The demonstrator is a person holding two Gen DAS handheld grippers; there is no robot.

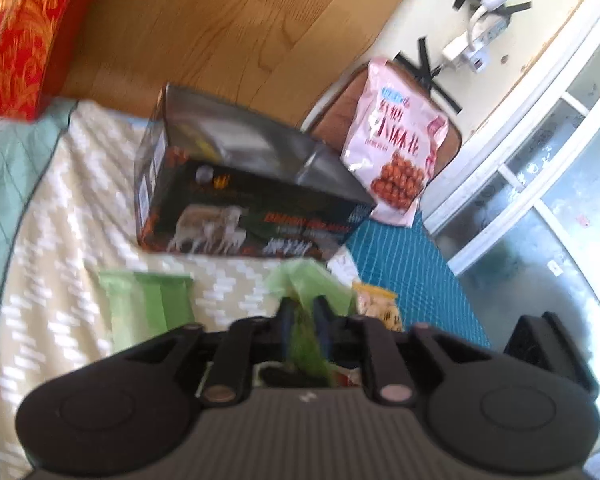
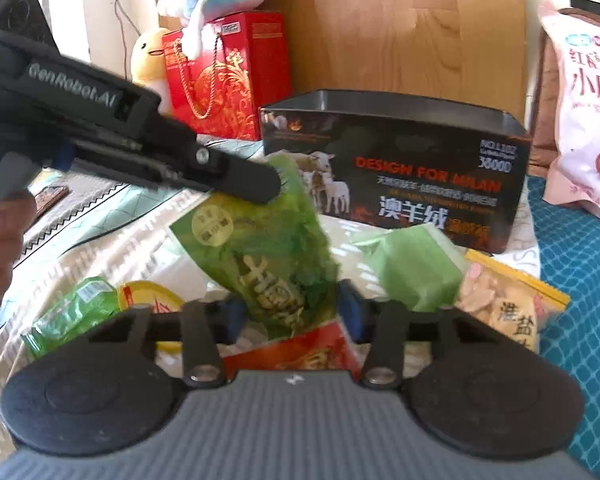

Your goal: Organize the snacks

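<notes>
Two grippers are on the job. The left gripper (image 1: pixel 303 312) has its fingers clamped on the top edge of a green snack packet (image 2: pixel 276 240); the right wrist view shows the packet hanging tilted from that pinch, lifted off the bedding. The right gripper (image 2: pixel 290 304) stands with its fingers spread wide, the packet's lower end between them but apparently not touched; blur makes contact hard to rule out.

Ahead of the left fingers sits the black open-topped box (image 1: pixel 244 184), the likely destination. A pale green pack (image 1: pixel 152 300) lies to the left of those fingers on the cream bedspread (image 1: pixel 60 240), a yellow-edged bag of crisps (image 2: pixel 512 300) lies to the right of the right fingers, and a pink bag (image 1: pixel 400 140) leans beyond the box's right corner. A red packet (image 2: pixel 300 352) lies just under the right fingers, and a small green wrapper (image 2: pixel 72 308) to their left.

Recommendation: the pinch is narrow and at the seal, so the packet may swing. Carry it slowly, lift it above the box rim before travelling forward, and release only once its lower end is inside the box. Keep the right gripper apart from it to avoid snagging.
</notes>
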